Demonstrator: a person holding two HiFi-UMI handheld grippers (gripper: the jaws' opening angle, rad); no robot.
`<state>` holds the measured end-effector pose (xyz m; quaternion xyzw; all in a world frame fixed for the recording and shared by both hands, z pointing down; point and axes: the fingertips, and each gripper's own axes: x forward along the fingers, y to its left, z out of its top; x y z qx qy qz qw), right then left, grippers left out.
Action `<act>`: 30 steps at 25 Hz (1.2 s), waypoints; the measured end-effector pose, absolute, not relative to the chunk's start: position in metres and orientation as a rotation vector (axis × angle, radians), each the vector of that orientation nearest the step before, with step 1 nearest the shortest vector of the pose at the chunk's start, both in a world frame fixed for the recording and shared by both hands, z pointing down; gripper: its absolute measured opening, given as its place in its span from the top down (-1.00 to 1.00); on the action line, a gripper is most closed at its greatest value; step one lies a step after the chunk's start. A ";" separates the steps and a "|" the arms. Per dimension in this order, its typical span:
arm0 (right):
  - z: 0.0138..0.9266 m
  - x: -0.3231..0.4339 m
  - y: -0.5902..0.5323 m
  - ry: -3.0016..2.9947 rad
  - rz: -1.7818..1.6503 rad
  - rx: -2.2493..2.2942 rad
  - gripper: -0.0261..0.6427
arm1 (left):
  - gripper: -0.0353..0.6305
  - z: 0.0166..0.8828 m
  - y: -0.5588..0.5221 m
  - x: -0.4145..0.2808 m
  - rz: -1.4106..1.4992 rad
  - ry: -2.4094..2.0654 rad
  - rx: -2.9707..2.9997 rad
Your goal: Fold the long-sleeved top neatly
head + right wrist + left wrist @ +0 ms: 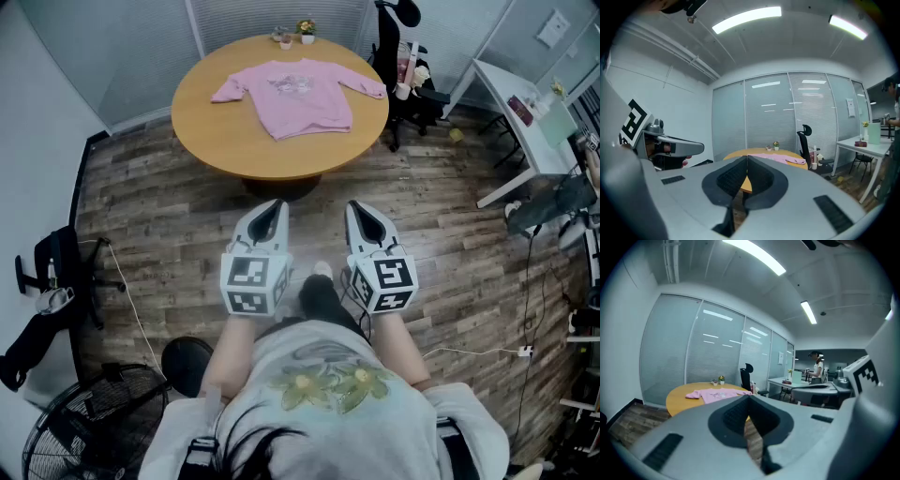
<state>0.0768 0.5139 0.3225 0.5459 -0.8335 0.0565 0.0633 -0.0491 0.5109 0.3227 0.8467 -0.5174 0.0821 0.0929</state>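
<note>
Top: pink long-sleeved top [298, 95] spread flat at the round table's [225, 141] far edge.
Left gripper [269, 214]: jaws pressed together, empty.
Right gripper [365, 217]: jaws pressed together, empty.

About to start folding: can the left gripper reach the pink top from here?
Probably not yet: the left gripper hangs by the body, with wooden floor before the table bearing the pink top. Nothing blocks a step forward.
</note>
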 end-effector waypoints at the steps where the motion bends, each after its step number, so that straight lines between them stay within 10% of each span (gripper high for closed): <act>1: 0.323 0.079 0.512 -2.515 0.171 1.655 0.87 | 0.88 0.324 0.509 -0.048 0.260 -1.541 2.515; 19: 0.332 0.094 0.439 -2.577 0.235 1.578 0.86 | 0.87 0.341 0.444 -0.015 0.234 -1.447 2.503; 30: 0.368 0.102 0.358 -2.575 0.338 1.333 0.23 | 0.01 0.357 0.357 -0.012 0.310 -1.493 2.458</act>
